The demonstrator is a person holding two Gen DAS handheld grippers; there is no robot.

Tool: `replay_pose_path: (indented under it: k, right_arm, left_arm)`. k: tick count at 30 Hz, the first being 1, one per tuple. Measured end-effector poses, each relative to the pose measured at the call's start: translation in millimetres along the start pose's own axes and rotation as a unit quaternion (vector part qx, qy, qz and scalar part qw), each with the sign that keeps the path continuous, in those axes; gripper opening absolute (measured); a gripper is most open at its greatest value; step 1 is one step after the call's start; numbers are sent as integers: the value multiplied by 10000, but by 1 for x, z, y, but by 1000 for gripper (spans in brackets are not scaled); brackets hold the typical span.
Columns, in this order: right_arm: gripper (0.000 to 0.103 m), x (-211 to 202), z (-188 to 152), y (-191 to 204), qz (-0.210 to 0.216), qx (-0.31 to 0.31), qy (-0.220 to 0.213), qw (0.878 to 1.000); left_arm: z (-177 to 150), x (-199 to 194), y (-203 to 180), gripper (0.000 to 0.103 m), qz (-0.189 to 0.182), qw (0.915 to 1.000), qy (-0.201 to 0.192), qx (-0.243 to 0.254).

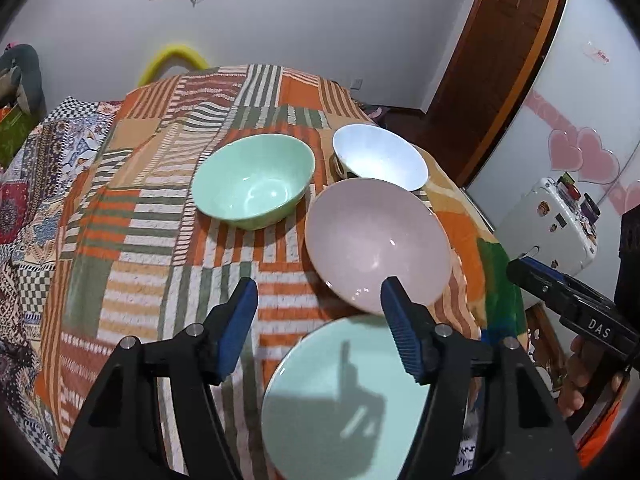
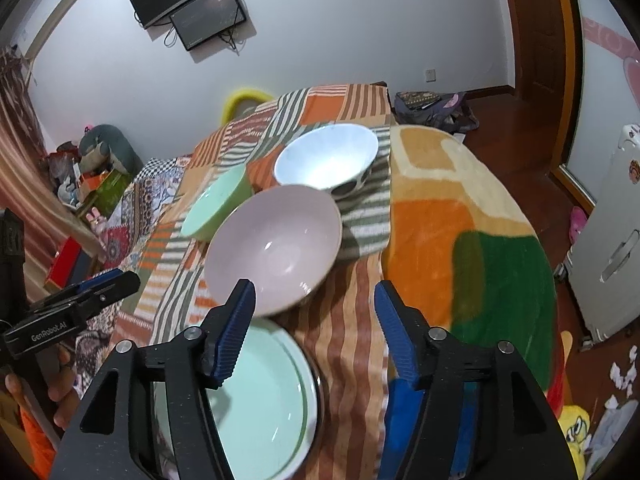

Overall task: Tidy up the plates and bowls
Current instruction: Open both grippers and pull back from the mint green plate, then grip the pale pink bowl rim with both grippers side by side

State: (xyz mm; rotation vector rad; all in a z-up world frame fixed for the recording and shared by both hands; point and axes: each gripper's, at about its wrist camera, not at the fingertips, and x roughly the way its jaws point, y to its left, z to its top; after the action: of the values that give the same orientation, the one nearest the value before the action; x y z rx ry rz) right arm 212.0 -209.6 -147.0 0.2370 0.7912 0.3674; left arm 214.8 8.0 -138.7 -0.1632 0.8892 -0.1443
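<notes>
A green bowl (image 1: 254, 180) (image 2: 214, 206), a white bowl (image 1: 378, 156) (image 2: 326, 158) and a pink bowl (image 1: 376, 240) (image 2: 274, 246) sit on the patchwork-covered table. A pale green plate (image 1: 344, 400) (image 2: 264, 396) lies at the near edge. My left gripper (image 1: 318, 332) is open and empty above the plate, near the pink bowl's front rim. My right gripper (image 2: 314, 334) is open and empty, over the cloth just right of the plate and pink bowl. Each gripper shows in the other's view: the right one (image 1: 560, 292) and the left one (image 2: 92, 292).
The table (image 2: 440, 216) carries a striped cloth and an orange and green blanket on its right side. A white fridge (image 1: 552, 224) stands at the right. A cluttered bed (image 1: 36, 200) is on the left. A wooden door (image 1: 500, 40) is at the back right.
</notes>
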Motion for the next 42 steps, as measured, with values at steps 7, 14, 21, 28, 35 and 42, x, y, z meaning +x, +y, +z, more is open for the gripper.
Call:
replay_pose_path:
  k: [7,14,21,28,35,42]
  right_arm:
    - [59,26,10,-3,71,29,146,9999]
    - [59,52,13,-8,68,20,353,9994]
    - [57,73,13,-14,79,60,505,9987]
    - [20,86,8,-13,197,37,763,9969]
    - [17,83,9,-13,107,36,817,9966]
    - [17,76,10,-6,28,56,825,9966]
  left_arm:
    - [13,47,0,64,-75,9995,303,3]
    - [22,86,7,64,-140,9985,517,-113]
    - [26,112,15,55,-293,9974,608,-238]
    - [25,123,18,13,-411,9966,688,-209]
    - [23,121,16,13,-366,9966,714,-174]
    - [22,105,10,13,-355,9972,654,-99]
